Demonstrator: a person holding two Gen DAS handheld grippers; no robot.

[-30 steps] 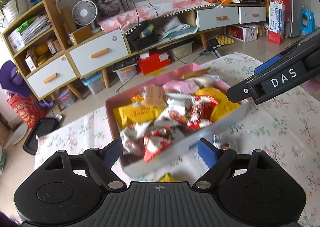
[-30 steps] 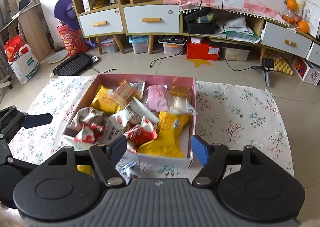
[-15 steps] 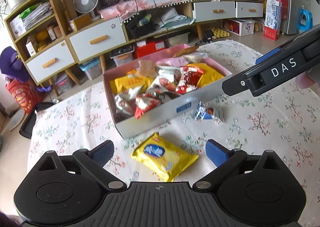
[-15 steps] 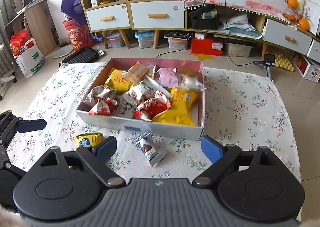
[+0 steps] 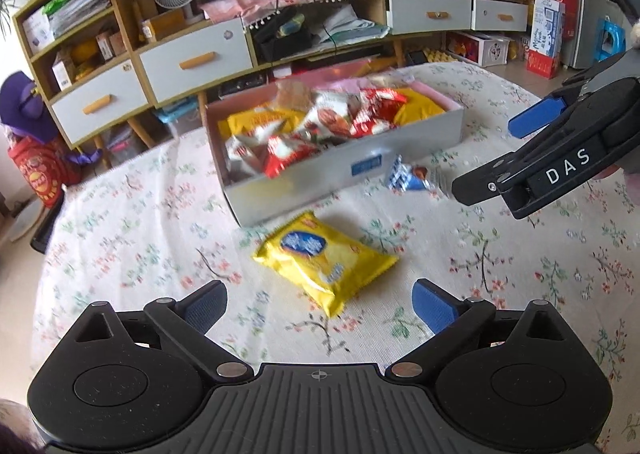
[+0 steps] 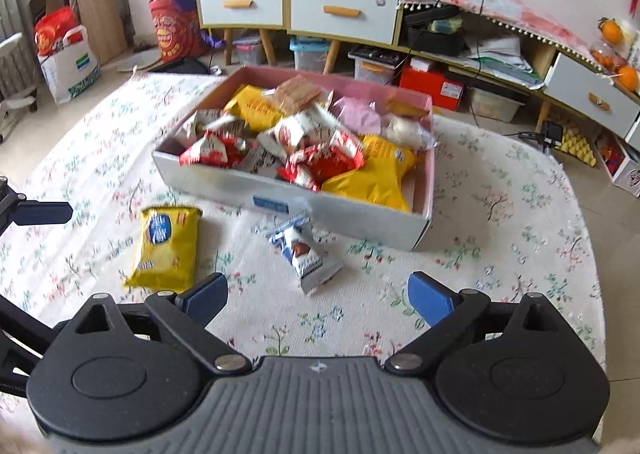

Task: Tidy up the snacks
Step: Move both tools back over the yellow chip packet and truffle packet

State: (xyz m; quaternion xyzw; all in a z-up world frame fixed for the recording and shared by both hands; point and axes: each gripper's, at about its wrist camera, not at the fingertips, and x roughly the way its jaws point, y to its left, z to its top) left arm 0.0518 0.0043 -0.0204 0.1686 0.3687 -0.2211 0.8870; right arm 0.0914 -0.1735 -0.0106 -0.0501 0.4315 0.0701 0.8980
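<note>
Yellow snack packet (image 5: 326,258) before spread jaws

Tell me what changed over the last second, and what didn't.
Both grippers pulled back from the box, so the yellow packet and blue-white packet on the cloth came into view. The left gripper has opened wide; the right gripper is opening, nothing between its fingers. Box and its snacks look unchanged.

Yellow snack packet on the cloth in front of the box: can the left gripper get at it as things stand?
Probably yes. The yellow snack packet lies flat on the tablecloth, apart from the box, just ahead of the left gripper, whose jaws stand wide and empty. Nothing lies between them.
</note>
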